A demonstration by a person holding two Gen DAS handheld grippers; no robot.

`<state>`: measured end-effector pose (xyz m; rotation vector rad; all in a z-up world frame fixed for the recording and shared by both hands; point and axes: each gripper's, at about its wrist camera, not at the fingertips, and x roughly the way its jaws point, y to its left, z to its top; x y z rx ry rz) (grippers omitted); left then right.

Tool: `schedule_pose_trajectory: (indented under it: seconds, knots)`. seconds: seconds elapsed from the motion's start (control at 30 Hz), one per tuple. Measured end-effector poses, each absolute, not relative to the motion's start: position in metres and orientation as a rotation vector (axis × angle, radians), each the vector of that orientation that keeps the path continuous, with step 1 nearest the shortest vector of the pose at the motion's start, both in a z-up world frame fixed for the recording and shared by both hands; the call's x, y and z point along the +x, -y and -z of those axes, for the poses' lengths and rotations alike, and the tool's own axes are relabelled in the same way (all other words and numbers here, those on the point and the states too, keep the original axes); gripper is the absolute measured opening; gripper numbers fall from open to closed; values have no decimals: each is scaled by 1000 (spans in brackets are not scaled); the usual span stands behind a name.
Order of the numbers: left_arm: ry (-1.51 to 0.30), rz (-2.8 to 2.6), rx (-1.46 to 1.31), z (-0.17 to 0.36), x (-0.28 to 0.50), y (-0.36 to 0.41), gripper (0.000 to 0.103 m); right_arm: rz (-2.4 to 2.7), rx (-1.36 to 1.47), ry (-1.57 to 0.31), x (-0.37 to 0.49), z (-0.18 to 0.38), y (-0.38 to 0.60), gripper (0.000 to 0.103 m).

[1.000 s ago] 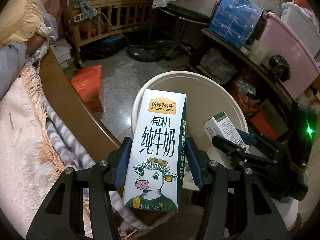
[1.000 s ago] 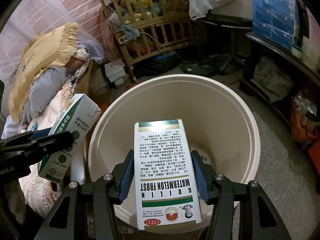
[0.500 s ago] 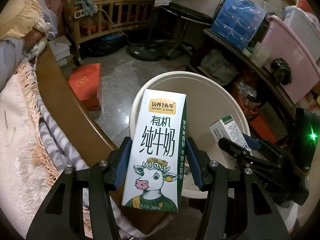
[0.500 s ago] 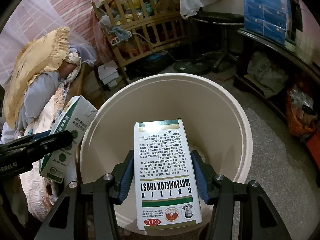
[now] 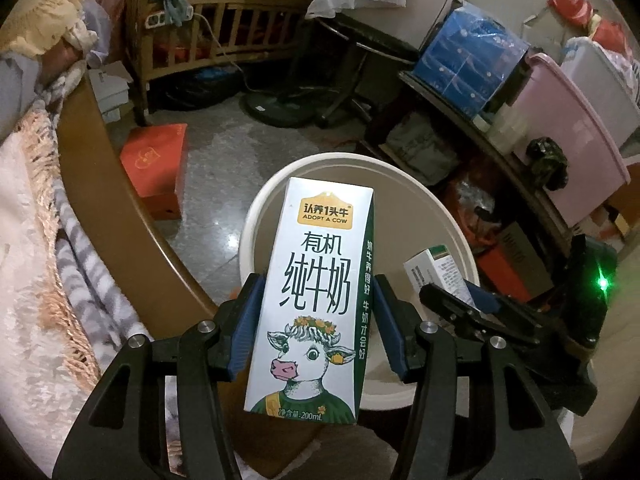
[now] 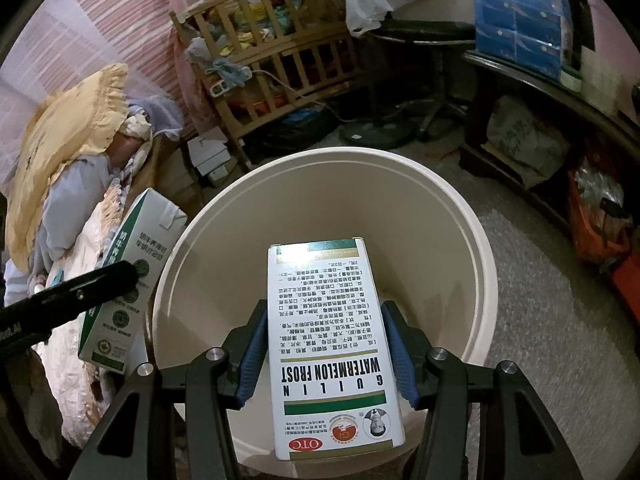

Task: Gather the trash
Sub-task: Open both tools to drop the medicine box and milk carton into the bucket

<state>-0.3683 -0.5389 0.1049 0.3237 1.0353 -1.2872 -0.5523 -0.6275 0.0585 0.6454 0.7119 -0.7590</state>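
The left gripper (image 5: 316,312) is clamped on a milk carton (image 5: 316,280), its 2 blue pads pressed against the carton's narrow sides. The carton stands upright between the fingers, its printed cow facing the camera, and its top reaches over the near rim of a cream bucket (image 5: 260,216) on the floor below. In the right wrist view the same carton (image 6: 132,276) hangs just outside the bucket's left rim, over the edge of the bed.

The right gripper (image 6: 328,352) is closed on a white medicine box (image 6: 332,344), pads tight on both long sides. The box reads "GUILIN WATERMELON FROST" upside down and is held right above the bucket's open mouth (image 6: 472,216), inside the ring of its rim. From the left wrist view that box (image 5: 440,272) shows at the bucket's right side, pinched in the other tool's black fingers.

Around the bucket: grey stone floor, a red gift box (image 5: 156,164) lying to the left, a bed with a striped blanket (image 5: 92,264) along the left edge, a wooden crib (image 6: 280,64) behind, and a dark shelf with blue tissue packs (image 5: 468,60) and a pink tub (image 5: 568,128) to the right
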Motion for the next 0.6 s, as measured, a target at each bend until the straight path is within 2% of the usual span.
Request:
schedule_pose_trajectory:
  seconds: [0.03, 0.13, 0.6]
  knots:
    - [-1041, 1294, 322, -105, -369, 539, 53, 761, 653, -708, -554, -59, 629, 54]
    - [-1043, 1307, 317, -106, -369, 538, 58, 764, 676, -698, -557, -58, 632, 67]
    - [-968, 1210, 365, -116, -356, 505, 60, 725, 617, -705, -548, -61, 617, 68]
